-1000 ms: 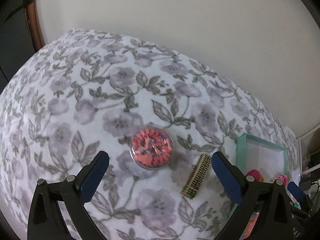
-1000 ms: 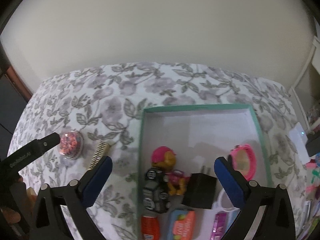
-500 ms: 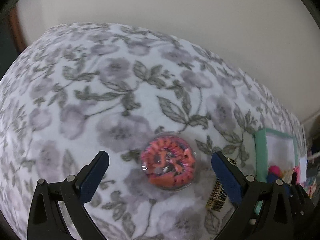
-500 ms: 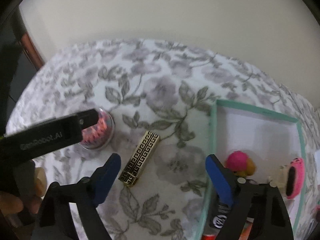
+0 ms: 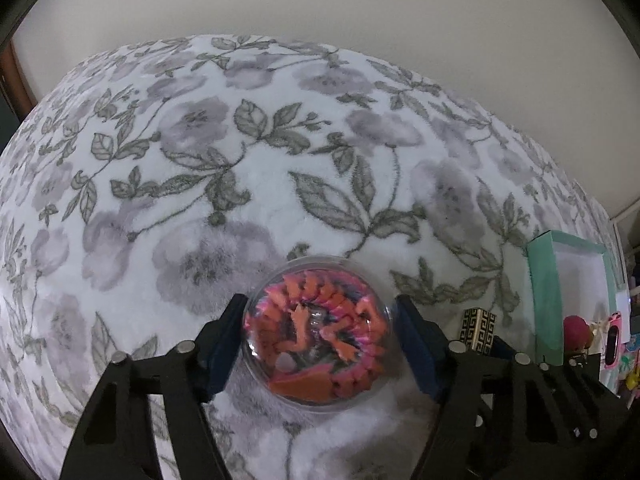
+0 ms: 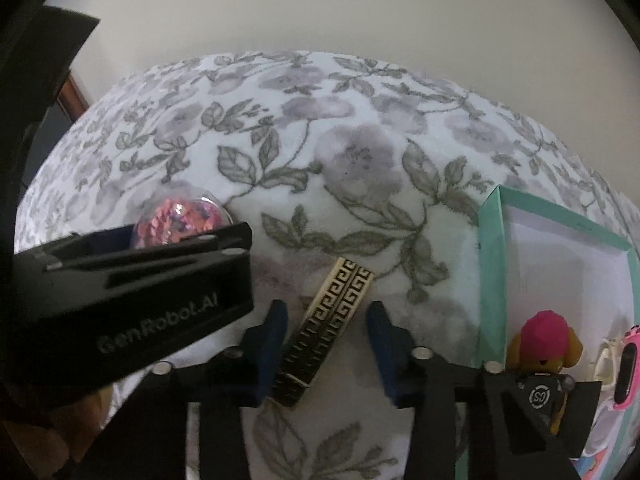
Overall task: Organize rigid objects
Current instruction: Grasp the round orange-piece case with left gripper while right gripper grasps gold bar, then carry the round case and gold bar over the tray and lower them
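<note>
**Both grippers set around small items on a floral blanket**

A clear round capsule (image 5: 318, 334) packed with orange and pink toy pieces sat on a white blanket (image 5: 240, 184) printed with grey flowers and leaves. The left gripper (image 5: 320, 346) straddled it, its 2 blue pads on either side. The left pad looked to be touching the capsule wall, while the right pad stood just beside it with a thin gap, so the fingers were apart and not yet clamped.

Just to the right of the capsule lay a slim gold and black bar (image 6: 328, 326) with a Greek key pattern, resting flat on the blanket and angled away up to the right. The right gripper (image 6: 326, 350) bracketed its near end. Its left blue pad (image 6: 270, 350) sat against the bar's edge, and its right pad stood clear of it, so these fingers were also parted.

Further right stood an open box with a mint green rim (image 6: 490, 276) and a white inside. In it sat a toy dog in a pink cap (image 6: 544, 340), a black toy vehicle (image 6: 540, 394) in front of it, and a pink object (image 6: 628, 364) at the far right edge. A plain pale wall (image 5: 320, 0) rose behind the blanket.
</note>
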A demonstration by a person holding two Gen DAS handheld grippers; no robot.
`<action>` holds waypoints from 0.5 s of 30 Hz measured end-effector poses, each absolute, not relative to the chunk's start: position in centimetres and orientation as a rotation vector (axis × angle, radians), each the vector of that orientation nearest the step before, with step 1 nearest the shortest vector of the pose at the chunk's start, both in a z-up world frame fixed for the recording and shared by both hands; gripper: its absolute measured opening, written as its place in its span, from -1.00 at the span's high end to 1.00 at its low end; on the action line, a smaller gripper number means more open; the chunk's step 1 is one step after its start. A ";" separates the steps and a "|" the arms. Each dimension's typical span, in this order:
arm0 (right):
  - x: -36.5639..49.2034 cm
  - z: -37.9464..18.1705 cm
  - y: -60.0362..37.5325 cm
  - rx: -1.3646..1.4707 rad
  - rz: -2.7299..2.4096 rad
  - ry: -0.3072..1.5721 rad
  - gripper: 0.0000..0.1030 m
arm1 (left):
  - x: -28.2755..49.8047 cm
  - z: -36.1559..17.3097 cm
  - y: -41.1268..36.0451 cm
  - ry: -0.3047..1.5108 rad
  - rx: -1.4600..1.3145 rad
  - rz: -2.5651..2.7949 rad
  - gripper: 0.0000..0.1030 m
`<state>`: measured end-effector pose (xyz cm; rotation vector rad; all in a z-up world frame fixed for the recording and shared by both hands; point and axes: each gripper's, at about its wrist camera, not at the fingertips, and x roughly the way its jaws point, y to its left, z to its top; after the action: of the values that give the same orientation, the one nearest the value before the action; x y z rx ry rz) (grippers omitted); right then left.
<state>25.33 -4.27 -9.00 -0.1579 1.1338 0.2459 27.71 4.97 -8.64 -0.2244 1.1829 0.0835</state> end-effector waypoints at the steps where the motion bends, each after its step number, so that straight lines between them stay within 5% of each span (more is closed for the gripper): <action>1: 25.3 -9.0 -4.2 -0.156 0.248 1.133 0.27 | 27.6 -8.6 5.0 1.186 -0.222 0.085 -0.43; 6: 25.0 -8.9 -4.6 -0.121 0.255 1.141 0.56 | 26.8 -8.4 5.0 1.202 -0.232 0.096 -0.43; 15: 22.3 -5.9 -7.6 0.014 0.295 1.147 0.57 | 22.9 -4.6 3.9 1.175 -0.284 0.078 -0.43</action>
<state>22.35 -7.63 -5.89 0.0138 1.1469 0.2949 22.94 3.91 -4.64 -0.2844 1.1751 0.0779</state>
